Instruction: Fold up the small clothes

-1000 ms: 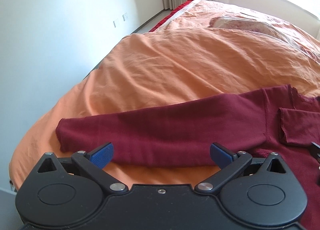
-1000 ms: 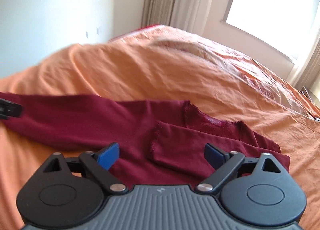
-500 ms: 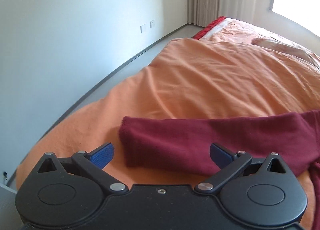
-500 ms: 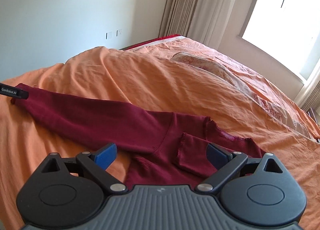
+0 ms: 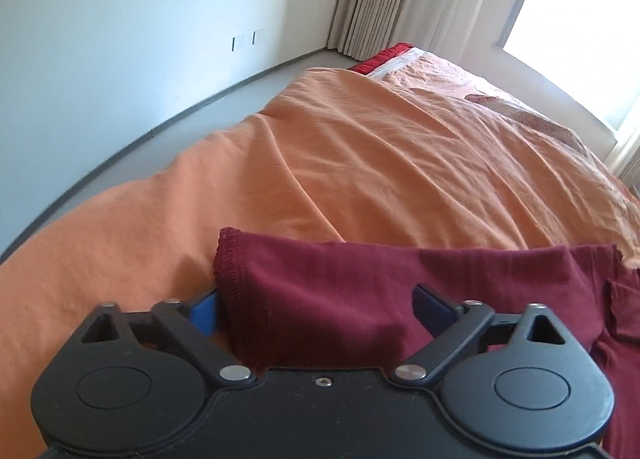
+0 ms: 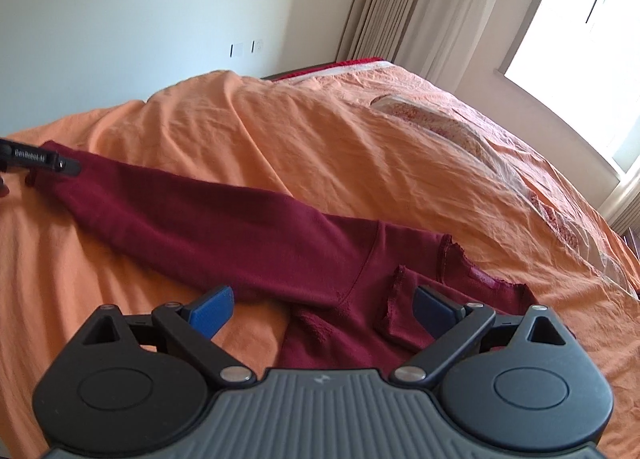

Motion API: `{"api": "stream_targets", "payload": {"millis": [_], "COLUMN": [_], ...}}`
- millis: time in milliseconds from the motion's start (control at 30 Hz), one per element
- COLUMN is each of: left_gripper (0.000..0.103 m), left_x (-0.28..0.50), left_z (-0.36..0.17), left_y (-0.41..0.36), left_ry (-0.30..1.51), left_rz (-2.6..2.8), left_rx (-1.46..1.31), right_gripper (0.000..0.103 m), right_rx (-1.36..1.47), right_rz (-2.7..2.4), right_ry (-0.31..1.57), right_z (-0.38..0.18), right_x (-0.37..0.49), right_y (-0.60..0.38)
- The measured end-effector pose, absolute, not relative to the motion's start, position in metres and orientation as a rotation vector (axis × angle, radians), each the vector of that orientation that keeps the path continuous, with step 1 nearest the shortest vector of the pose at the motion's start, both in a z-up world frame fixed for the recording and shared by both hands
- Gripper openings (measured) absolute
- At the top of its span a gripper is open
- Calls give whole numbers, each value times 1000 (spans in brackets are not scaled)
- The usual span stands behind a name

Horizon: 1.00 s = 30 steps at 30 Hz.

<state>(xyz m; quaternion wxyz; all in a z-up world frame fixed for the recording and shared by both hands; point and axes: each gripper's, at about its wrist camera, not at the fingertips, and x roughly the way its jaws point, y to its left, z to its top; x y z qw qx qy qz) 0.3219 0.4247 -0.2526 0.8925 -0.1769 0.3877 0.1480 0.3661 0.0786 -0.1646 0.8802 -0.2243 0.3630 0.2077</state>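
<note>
Straddling the cuff [image 5: 240, 279] of the maroon top [image 6: 224, 227] spread on the bed [image 6: 320, 147], the left gripper [image 5: 316, 309] risks pinching sheet too; both grippers' jaws stand apart, the right gripper [image 6: 324, 309] empty.

A: Where is there room to pass?

B: Past the sweater [image 6: 224, 219], the orange bed [image 5: 400, 163] lies broad and bare up to the pillow [image 6: 432, 119]. Left of the cuff [image 5: 232, 259], bare cover runs to the bed's edge, then floor [image 5: 192, 115] and wall [image 5: 120, 39].

A: And what blocks the way?

B: The sleeve [image 6: 168, 207] stretches across the near bed. The left gripper [image 5: 316, 303] has its jaws spread around the cuff; the right gripper [image 6: 316, 311] hangs spread over the sweater's body beside the folded sleeve [image 6: 404, 319].
</note>
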Motion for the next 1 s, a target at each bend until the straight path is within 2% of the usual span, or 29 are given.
{"api": "stream_targets", "payload": {"millis": [67,100,133,167,333,467,1000], "left_gripper": [70,63,49,40,16,8,7], "left_x": [323,323,322,323,322,322,361], "left_z": [-252,-251,-251,-251,-247,-239,-165], "left_y": [425,426,426,426,422,411,315], "left_ry": [808,814,820,831,834,830,863], "left_rz": [302,303,301,301,323,329,282], "left_rx": [-366,-362,-359,-358,-348,-318,-226], "right_gripper": [99,99,99,99,99,99,99], "right_rx": [-468,-467,-467,-469,-492,-485,-394], "right_rz": [428,426,426,427,441,432,373], "right_ry": [772,776,776,773,750,753,767], "right_z": [-168,-169,-169,-169,-168,-168,-161], "right_x": [366,366,366,365,363,363,358], "right_y": [79,79,80,81,86,83,37]}}
